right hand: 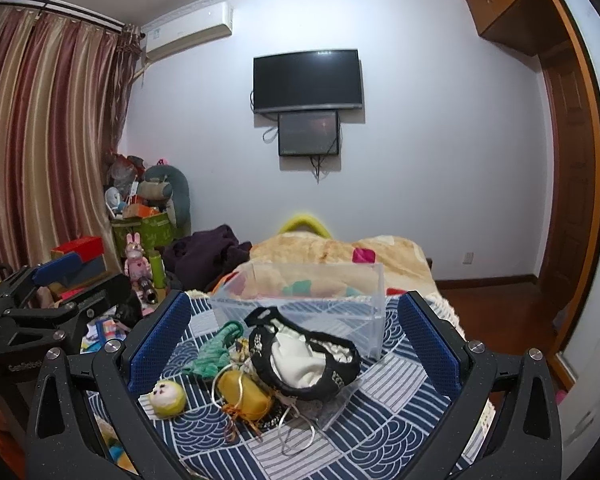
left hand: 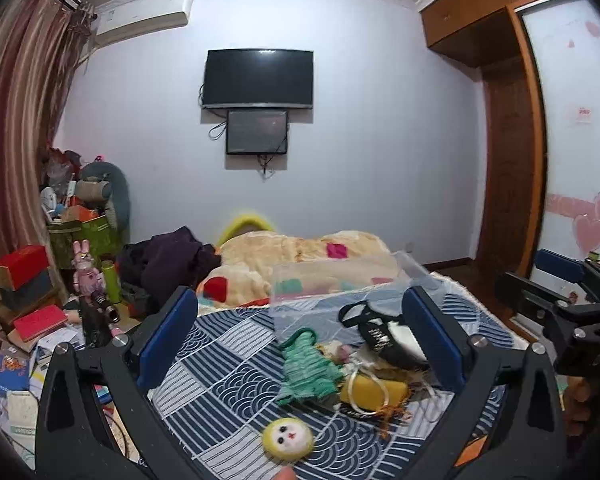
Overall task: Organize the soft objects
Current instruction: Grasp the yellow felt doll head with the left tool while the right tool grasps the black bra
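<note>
Both tools hover above the bed, nothing gripped. Left gripper [left hand: 300, 344]: jaws spread wide, empty. Right gripper [right hand: 296, 344]: jaws likewise wide apart, empty.

Nearest, just below the gap of the left gripper: yellow felt face ball [left hand: 287, 438], lying apart from the rest on the blue patterned bedspread [left hand: 220, 364]. In the right view the same ball sits by the left-hand finger.

Next out, between the fingers of both tools: a small heap of soft things. Green knitted piece [left hand: 309, 372], touching a yellow pouch [right hand: 244, 394] with loose ribbon and tassel. Behind and partly over the pouch, a black-and-white fabric pouch [right hand: 304, 356], mouth open, strap looped upward.

Beyond the heap: clear plastic box [right hand: 300, 300], open, seemingly empty. A clear flat lid [right hand: 340, 400] appears to lie under the heap; edges hard to trace.

Farther: beige blanket [left hand: 300, 256], dark clothes, then wall.

Step, as judged: start of gathering; nothing is boxed yet. Next move probably calls for lowering one gripper over a single item, closing on a bulky part, and keeping clear of ribbon and strap, which could drag neighbours along.
</note>
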Tool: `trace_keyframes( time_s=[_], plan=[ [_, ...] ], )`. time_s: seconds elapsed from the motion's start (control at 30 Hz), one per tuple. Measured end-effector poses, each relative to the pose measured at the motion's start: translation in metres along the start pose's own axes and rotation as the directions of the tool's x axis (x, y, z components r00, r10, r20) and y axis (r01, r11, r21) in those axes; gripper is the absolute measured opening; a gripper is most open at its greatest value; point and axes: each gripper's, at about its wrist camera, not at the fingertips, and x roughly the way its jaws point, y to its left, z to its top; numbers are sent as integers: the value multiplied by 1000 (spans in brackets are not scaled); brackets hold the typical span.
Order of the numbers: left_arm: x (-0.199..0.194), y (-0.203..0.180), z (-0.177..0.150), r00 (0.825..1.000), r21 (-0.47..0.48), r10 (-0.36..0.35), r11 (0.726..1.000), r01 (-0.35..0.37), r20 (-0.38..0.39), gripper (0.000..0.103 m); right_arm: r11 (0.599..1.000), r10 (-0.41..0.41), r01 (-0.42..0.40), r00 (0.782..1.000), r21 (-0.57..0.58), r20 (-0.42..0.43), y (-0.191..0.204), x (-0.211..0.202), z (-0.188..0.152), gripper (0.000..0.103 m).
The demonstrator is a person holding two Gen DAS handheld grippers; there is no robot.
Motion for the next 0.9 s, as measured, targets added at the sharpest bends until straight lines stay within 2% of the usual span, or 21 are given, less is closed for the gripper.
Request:
trace_keyframes(
  time_s=[0.13, 0.23, 0.3, 0.37, 0.47, 0.6, 0.7, 0.77, 0.8, 0.83, 0.9],
  plan=[
    [22, 9, -16, 994, -4, -23, 1000, 23, -111, 103, 1000, 22, -20, 997, 24, -72, -6, 15, -11, 103],
    [39, 18, -35, 978, -26, -53, 998, 49, -204, 103, 1000, 17, -15, 993, 18, -117, -11, 24, -23, 103],
    [49, 24, -50, 962, -44, -68, 997, 59, -263, 101, 1000, 21, -19, 989, 11, -150, -12, 30, -31, 103],
    [55, 28, -63, 947, -57, -77, 996, 62, -310, 89, 999, 36, -34, 983, 15, -182, -15, 36, -37, 101],
    [68, 31, -85, 913, -89, -107, 993, 78, -395, 83, 999, 36, -32, 973, 20, -230, -18, 47, -46, 95],
    [79, 30, -106, 881, -116, -142, 988, 100, -451, 80, 999, 35, -24, 958, 43, -284, -22, 63, -52, 88],
    [91, 27, -117, 854, -131, -158, 986, 106, -495, 67, 998, 58, -44, 946, 52, -318, -24, 76, -53, 81],
    [96, 28, -123, 838, -150, -174, 982, 112, -517, 50, 998, 63, -48, 941, 51, -333, -24, 83, -54, 77],
    [97, 29, -124, 832, -162, -185, 980, 115, -523, 45, 998, 60, -46, 939, 51, -339, -24, 87, -55, 73],
    [98, 30, -125, 828, -176, -196, 977, 120, -525, 45, 998, 61, -46, 938, 53, -341, -24, 88, -55, 70],
    [95, 34, -123, 836, -196, -204, 973, 118, -509, 45, 996, 77, -57, 937, 67, -342, -26, 90, -55, 61]
  ],
)
